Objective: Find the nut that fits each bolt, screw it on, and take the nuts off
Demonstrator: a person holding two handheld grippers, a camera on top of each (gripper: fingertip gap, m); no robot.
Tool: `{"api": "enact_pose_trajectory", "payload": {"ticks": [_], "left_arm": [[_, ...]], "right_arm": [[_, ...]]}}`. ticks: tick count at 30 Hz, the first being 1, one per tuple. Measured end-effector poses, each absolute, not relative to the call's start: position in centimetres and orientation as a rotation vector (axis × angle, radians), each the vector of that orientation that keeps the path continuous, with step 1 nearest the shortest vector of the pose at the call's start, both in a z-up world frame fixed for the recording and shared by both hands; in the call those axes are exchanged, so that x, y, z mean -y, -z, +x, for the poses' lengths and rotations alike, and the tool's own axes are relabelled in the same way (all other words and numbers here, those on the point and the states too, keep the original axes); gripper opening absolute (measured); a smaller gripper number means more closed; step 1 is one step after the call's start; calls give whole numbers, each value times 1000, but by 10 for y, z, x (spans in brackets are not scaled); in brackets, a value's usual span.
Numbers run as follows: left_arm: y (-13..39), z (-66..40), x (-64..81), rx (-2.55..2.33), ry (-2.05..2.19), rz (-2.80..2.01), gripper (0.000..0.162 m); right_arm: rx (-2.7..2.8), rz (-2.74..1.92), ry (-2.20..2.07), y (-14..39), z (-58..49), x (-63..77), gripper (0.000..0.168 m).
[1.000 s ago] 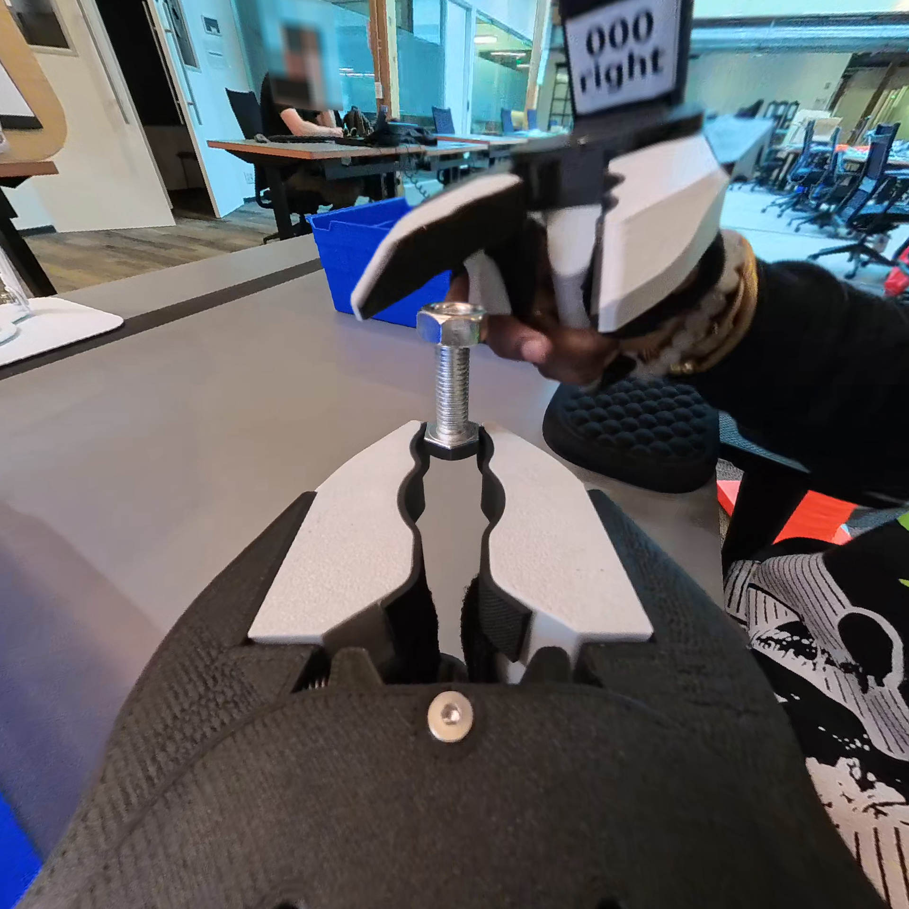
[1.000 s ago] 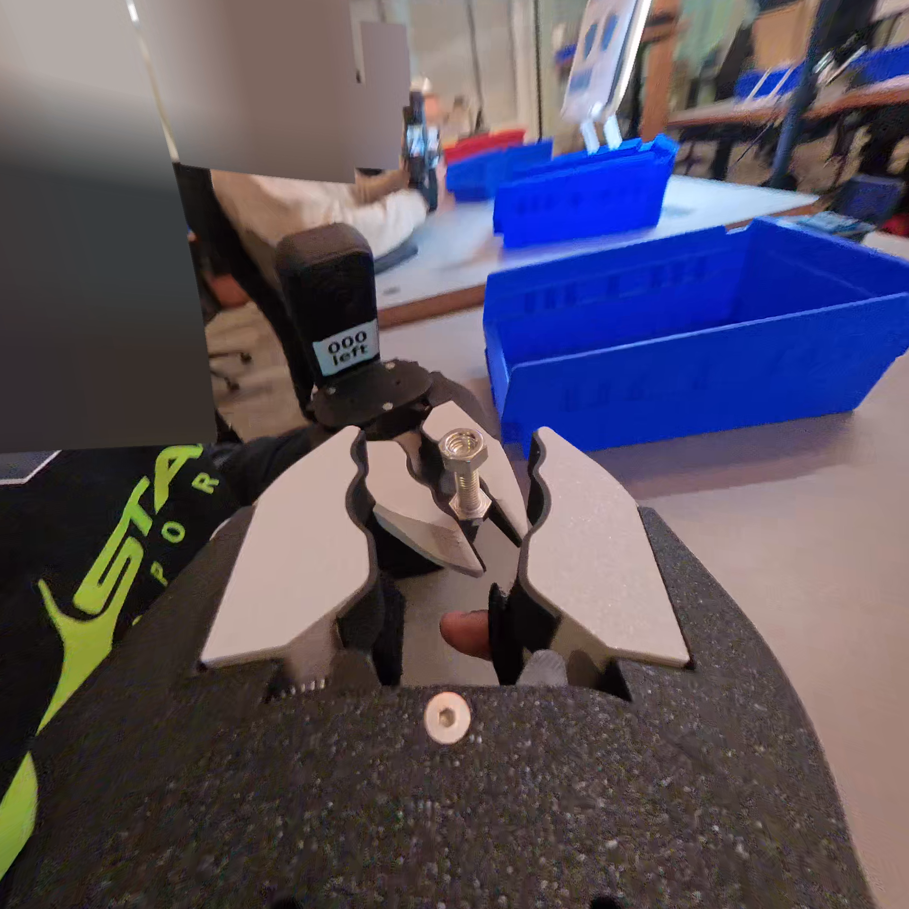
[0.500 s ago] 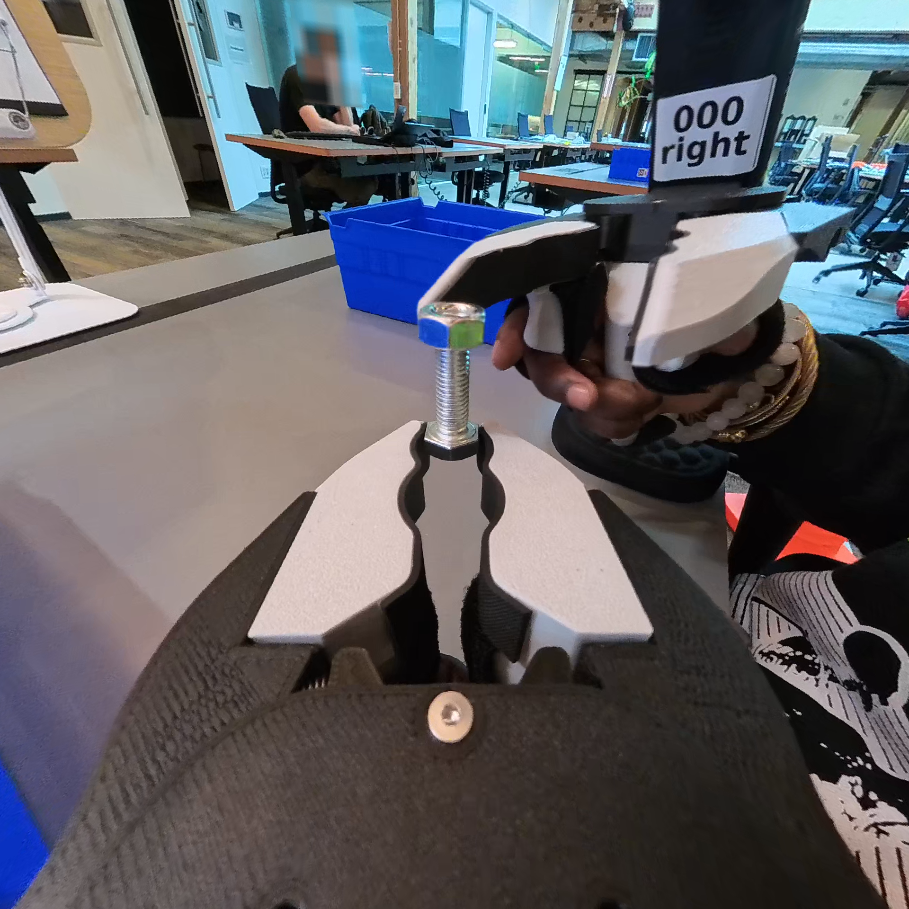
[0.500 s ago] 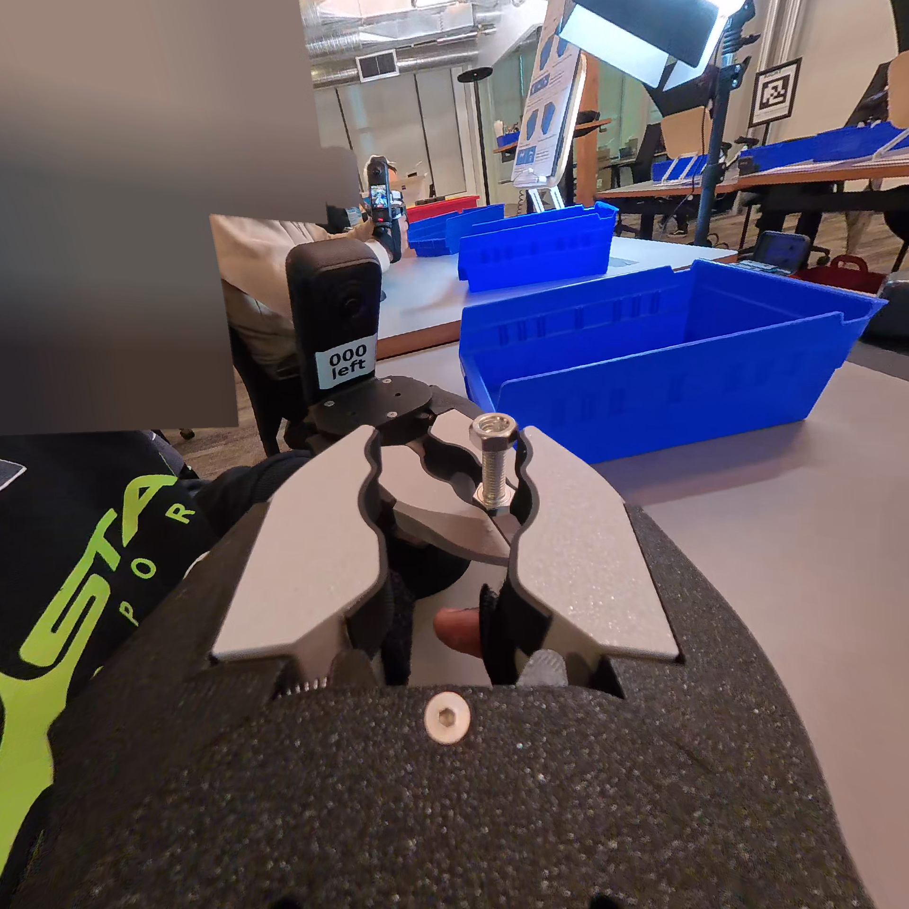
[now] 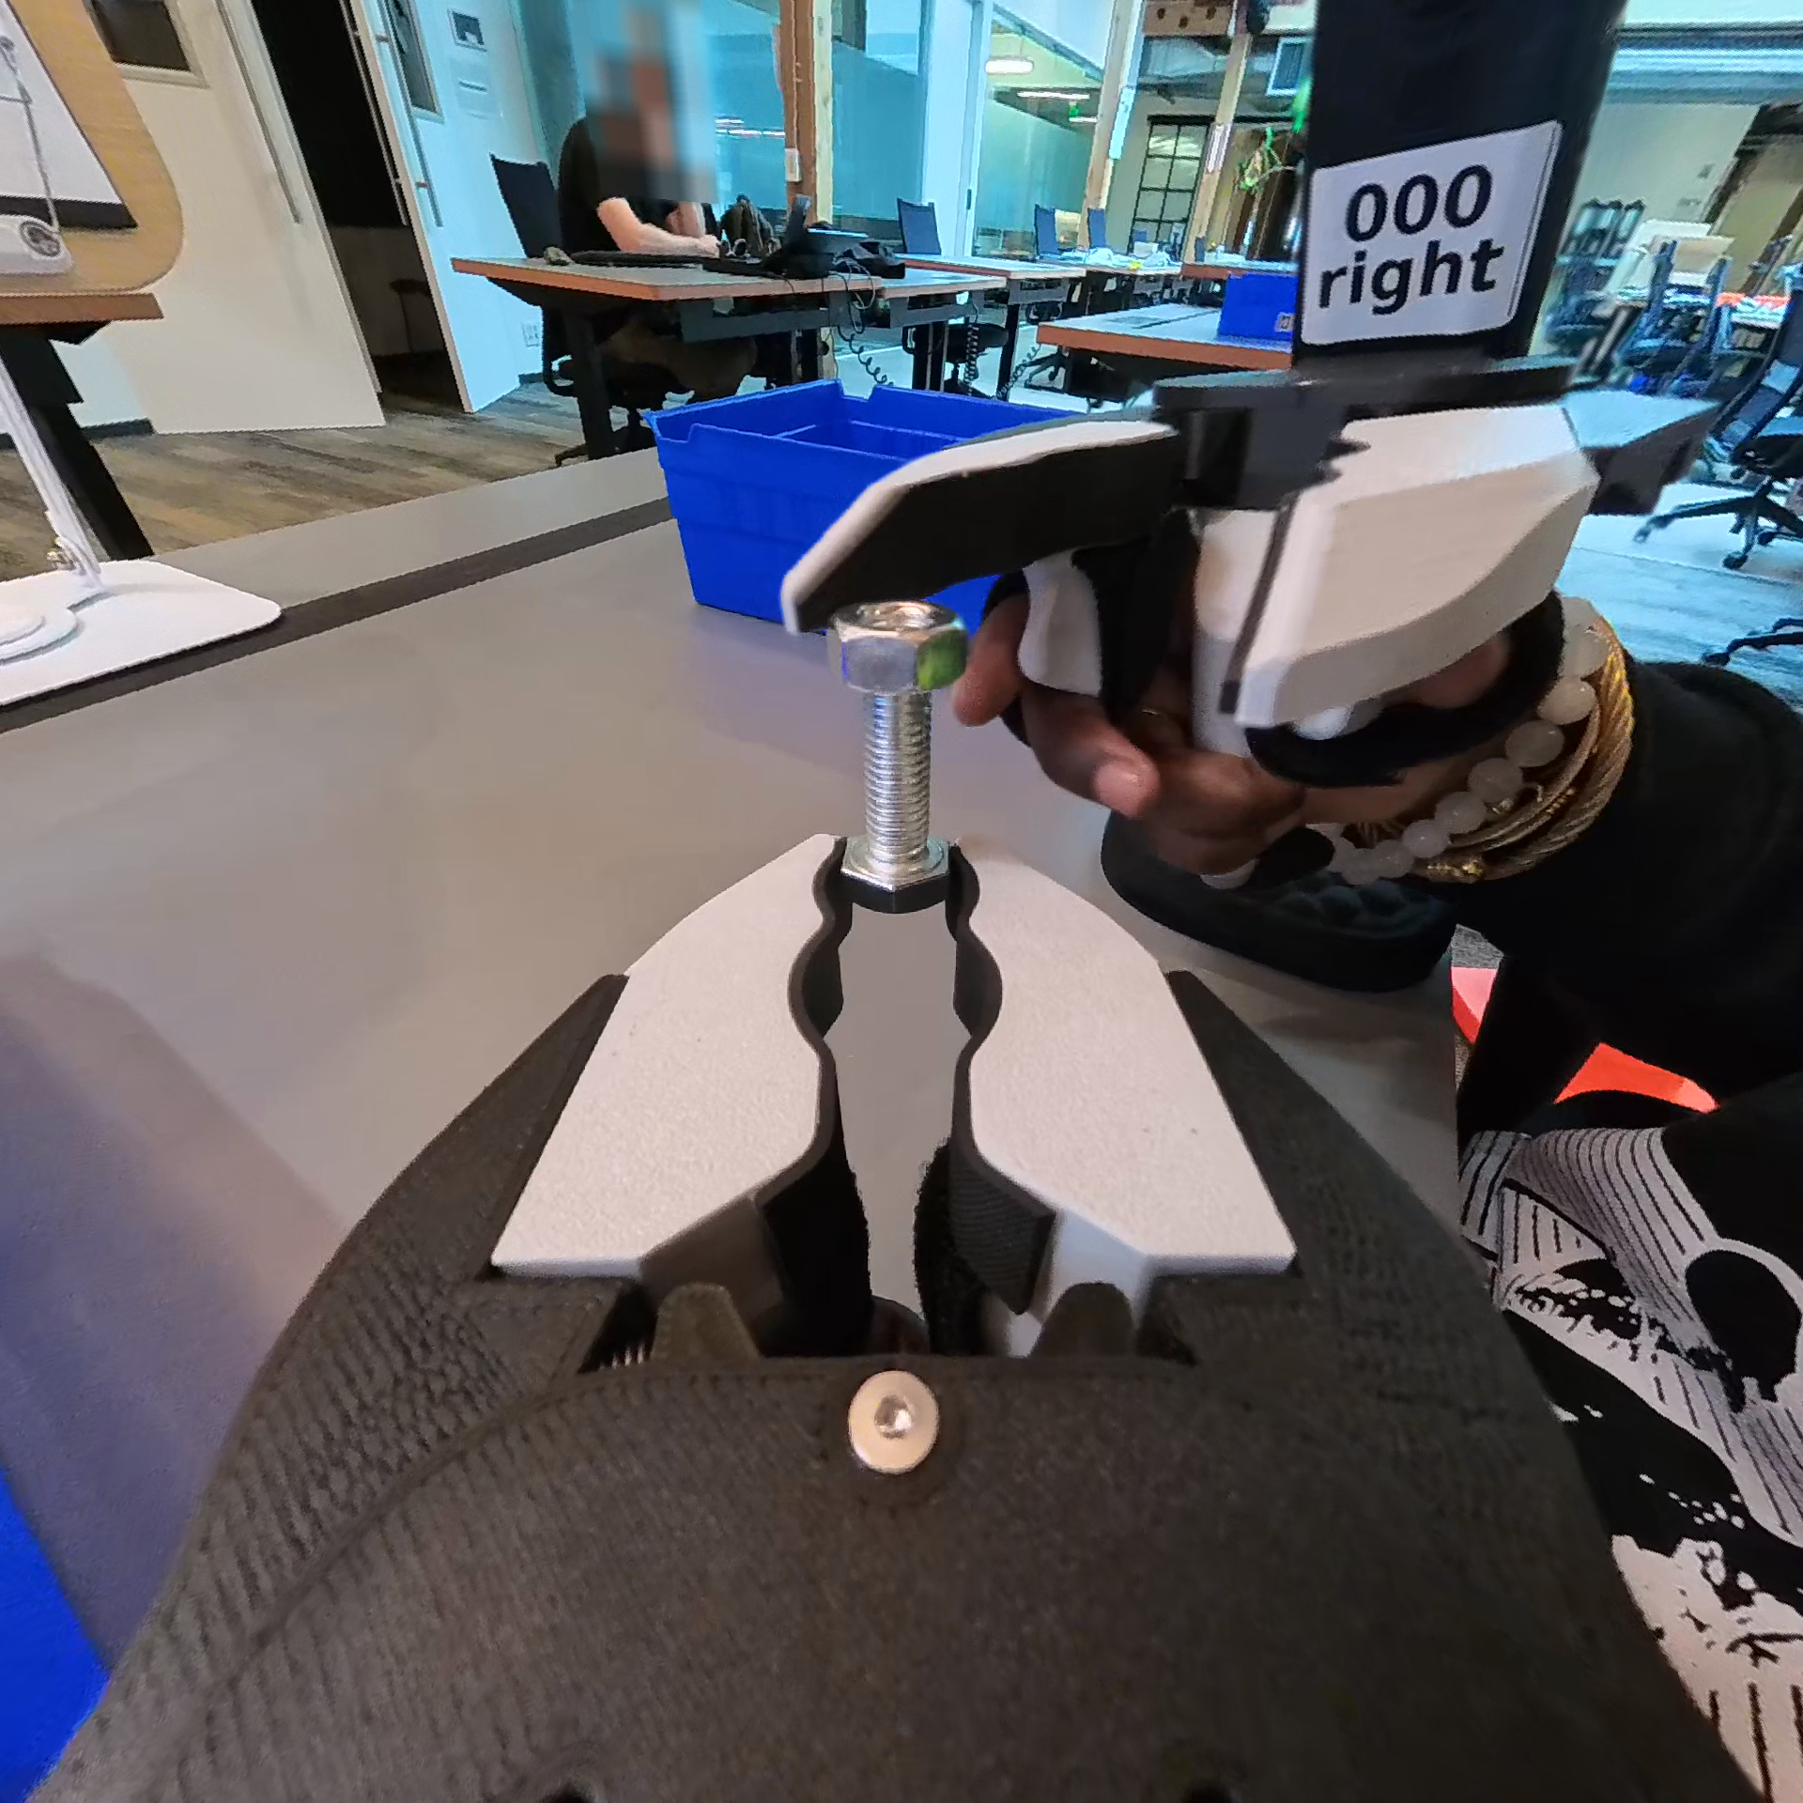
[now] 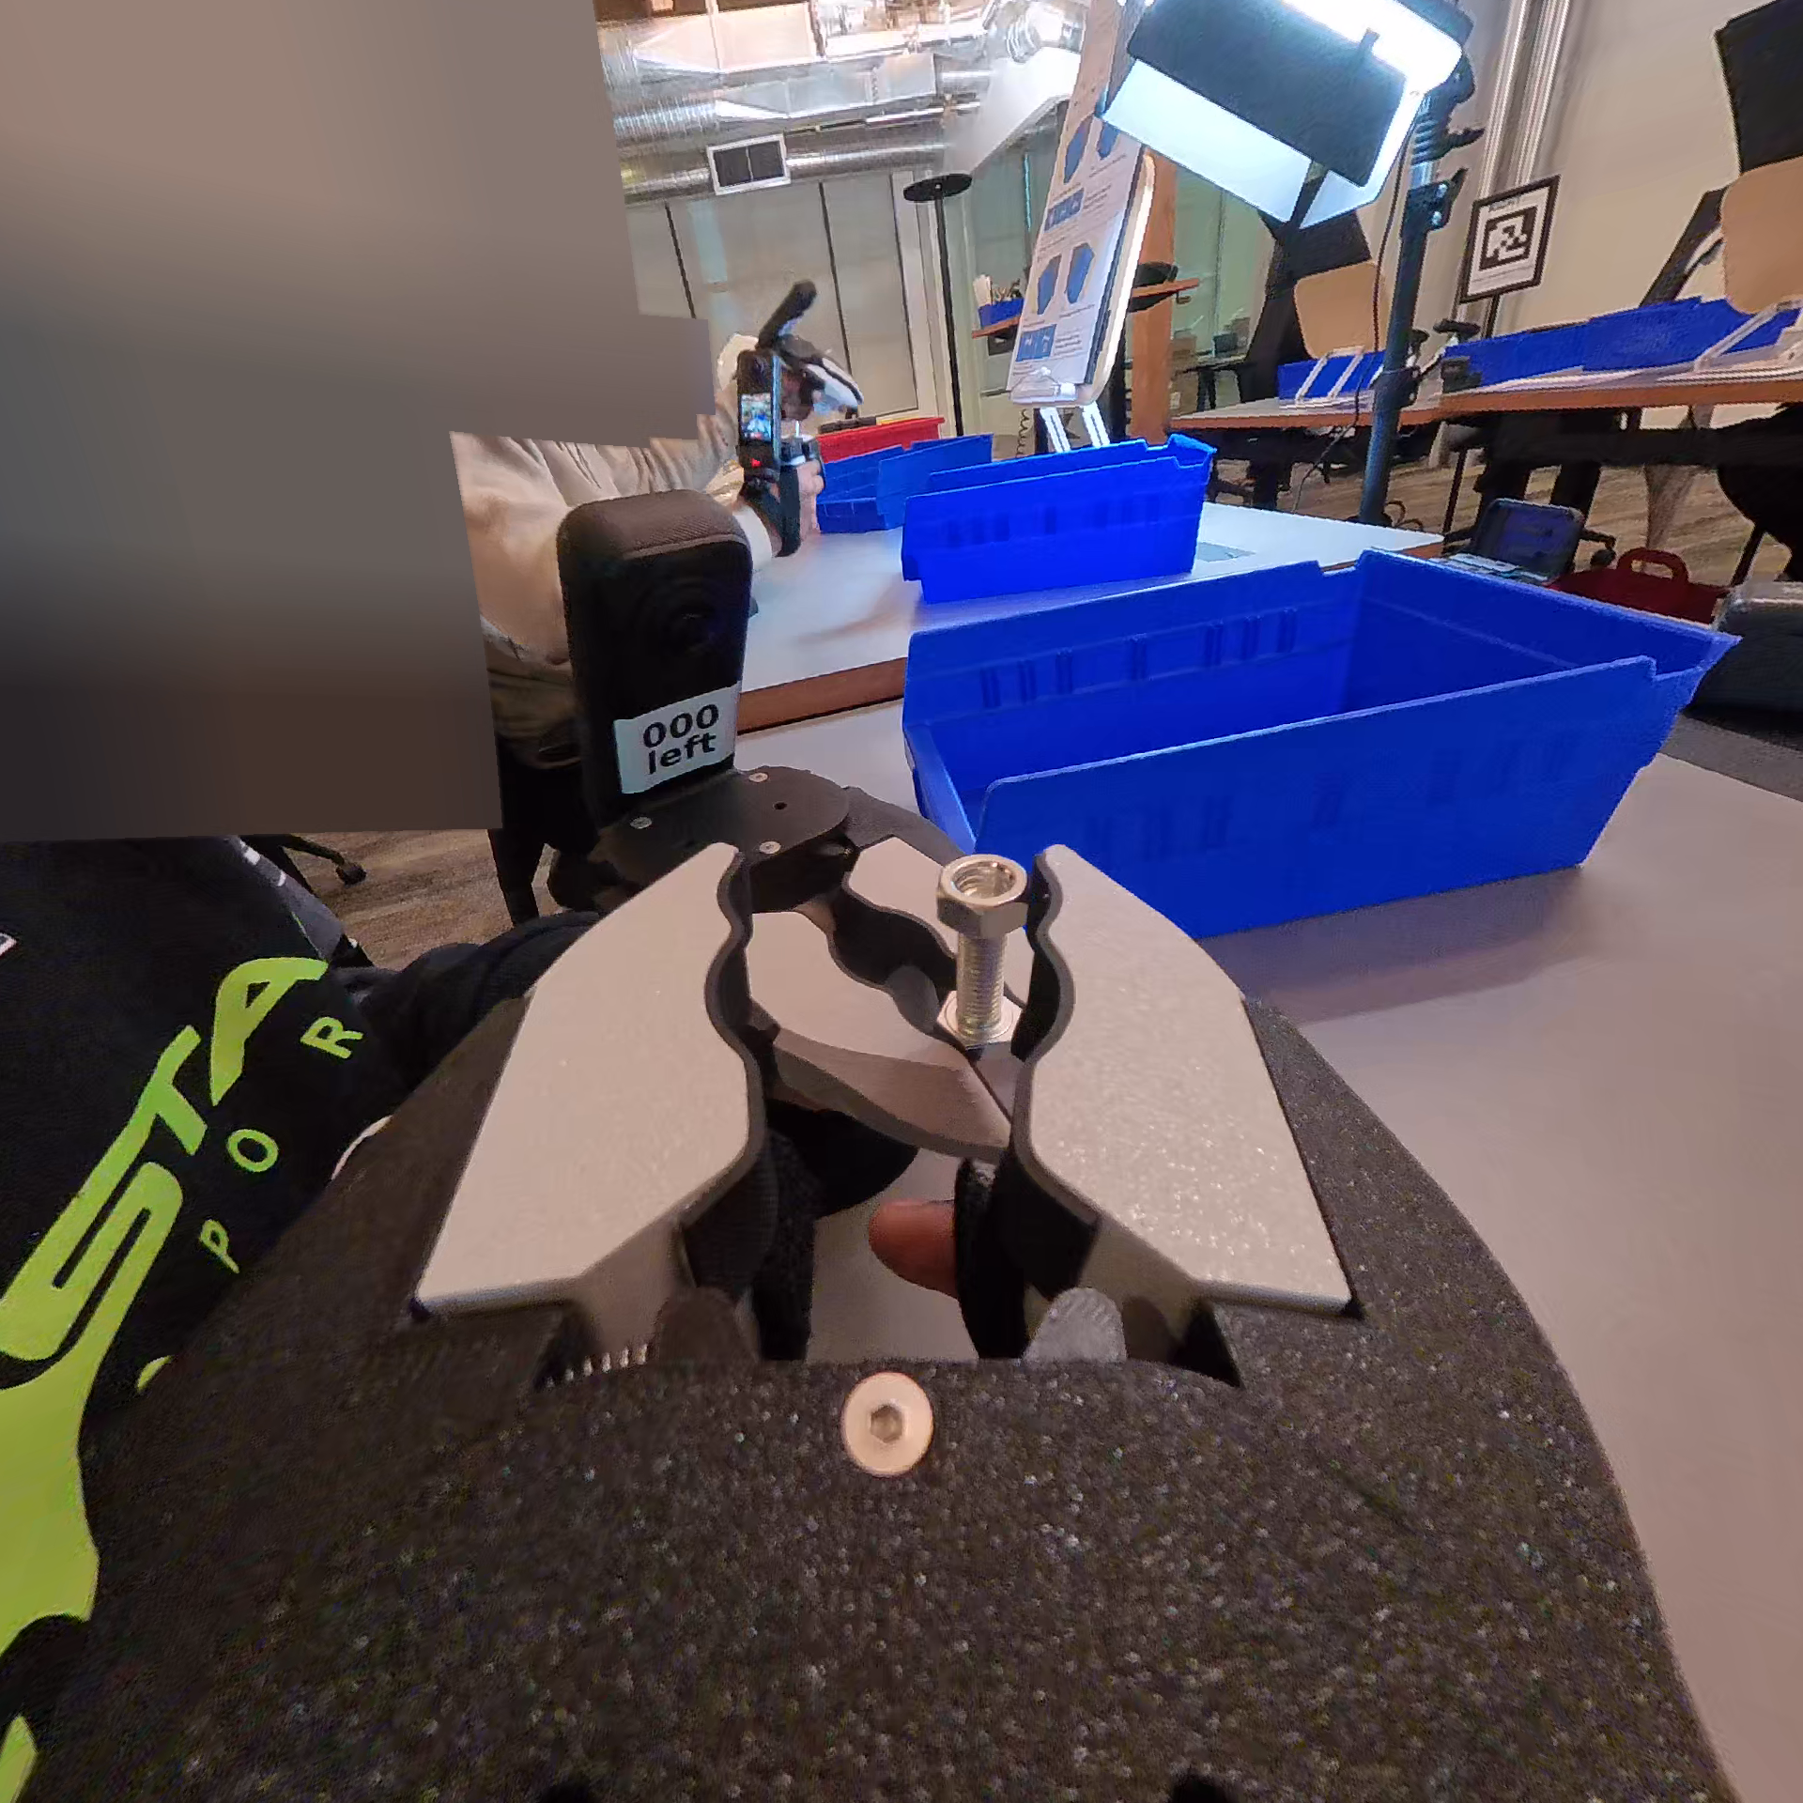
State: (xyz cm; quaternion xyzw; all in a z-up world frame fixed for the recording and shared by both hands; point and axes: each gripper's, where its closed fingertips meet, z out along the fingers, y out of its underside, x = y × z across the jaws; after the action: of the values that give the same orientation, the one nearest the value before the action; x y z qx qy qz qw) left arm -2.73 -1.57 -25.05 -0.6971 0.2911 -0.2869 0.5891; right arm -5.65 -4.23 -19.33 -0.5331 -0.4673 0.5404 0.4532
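So the left claw (image 5: pixel 893 883) is clamped tight on the head of a silver bolt (image 5: pixel 896 781), holding it upright with the threaded shaft pointing up, above the grey table (image 5: pixel 390 781). A hex nut (image 5: pixel 896 649) sits right at the top end of the threads. The right claw (image 6: pixel 888 907) has its two fingers spread apart around that bolt, and in its own view the nut (image 6: pixel 981 893) is just beside the inner edge of one finger. From the left wrist view a fingertip (image 5: pixel 878 556) of the right claw looks like it's resting on or just behind the top of the nut, but honestly I can't tell if they're touching. Either way it isn't squeezing the nut, there's clear space on the other side. A blue bin (image 6: pixel 1317 761) stands on the table behind all this, well apart from the bolt. The person's hand (image 5: pixel 1151 761) wrapped around the right claw's handle has beaded bracelets at the wrist.
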Motion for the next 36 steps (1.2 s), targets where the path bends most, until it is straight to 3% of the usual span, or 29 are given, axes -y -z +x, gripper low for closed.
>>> {"api": "enact_pose_trajectory", "payload": {"ticks": [8, 13, 19, 29, 36], "left_arm": [[250, -28, 15, -672, 669, -1623, 19], [251, -26, 17, -688, 662, -1620, 19], [251, -27, 16, -684, 660, -1625, 18], [251, -28, 15, -670, 664, -1627, 19], [251, -26, 17, -697, 658, -1618, 19]], "right_arm": [[1097, -1313, -1319, 191, -40, 45, 45], [1077, -1312, -1327, 192, -50, 38, 58], [1119, -1313, -1339, 198, -63, 43, 60], [1066, -1313, -1285, 197, -41, 46, 46], [1073, -1304, -1312, 198, -61, 40, 62]]}}
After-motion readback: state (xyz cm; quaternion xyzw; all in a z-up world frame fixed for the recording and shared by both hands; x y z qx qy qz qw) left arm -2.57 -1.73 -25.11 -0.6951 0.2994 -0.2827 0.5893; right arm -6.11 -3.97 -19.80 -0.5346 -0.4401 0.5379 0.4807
